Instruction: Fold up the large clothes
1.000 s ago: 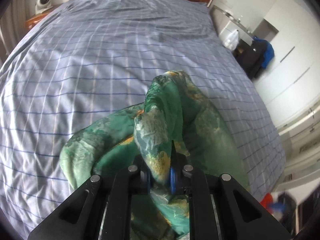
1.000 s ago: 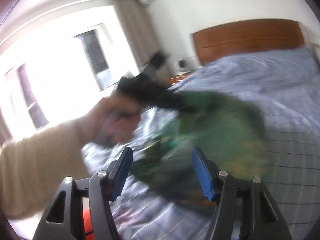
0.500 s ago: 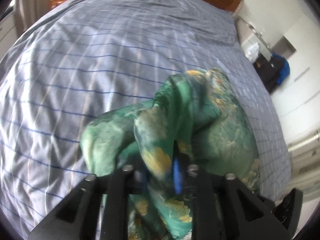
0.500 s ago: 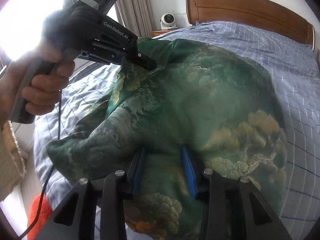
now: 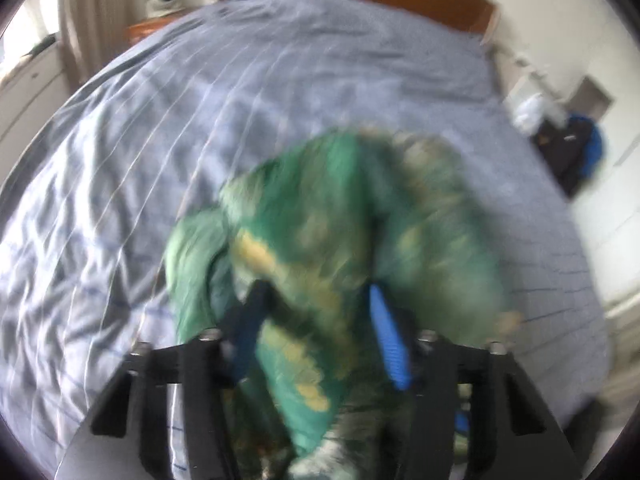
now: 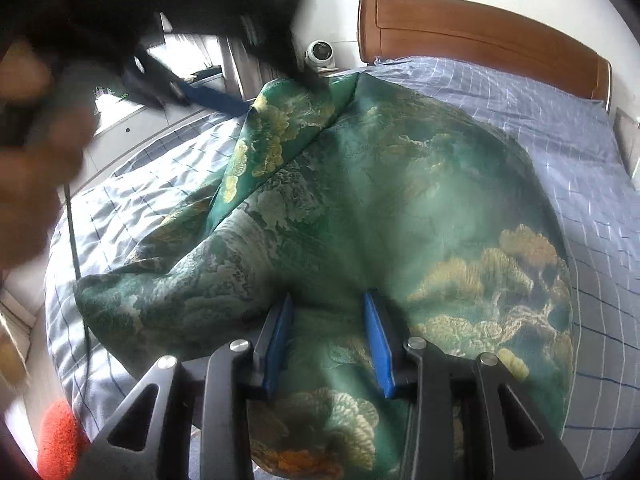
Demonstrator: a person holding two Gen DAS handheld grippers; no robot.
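A large green garment with a yellow and white cloud print lies heaped on the blue checked bed sheet. My right gripper sits low on its near side, and its blue pads pinch a raised fold of the cloth. In the left wrist view the picture is blurred. My left gripper has its jaws opening, with a bunch of the garment still hanging between them. In the right wrist view, one blue finger of the left gripper reaches the garment's raised peak at the far left.
A person's hand on the left gripper's handle fills the upper left, with a cable hanging below. A wooden headboard closes the far end. A white device stands on the nightstand. An orange-red object lies beside the bed.
The left jaws, shut on the garment a second ago, have parted, and that gripper has dipped. The right gripper came down onto the garment, narrowed its jaws onto a fold, then held still.
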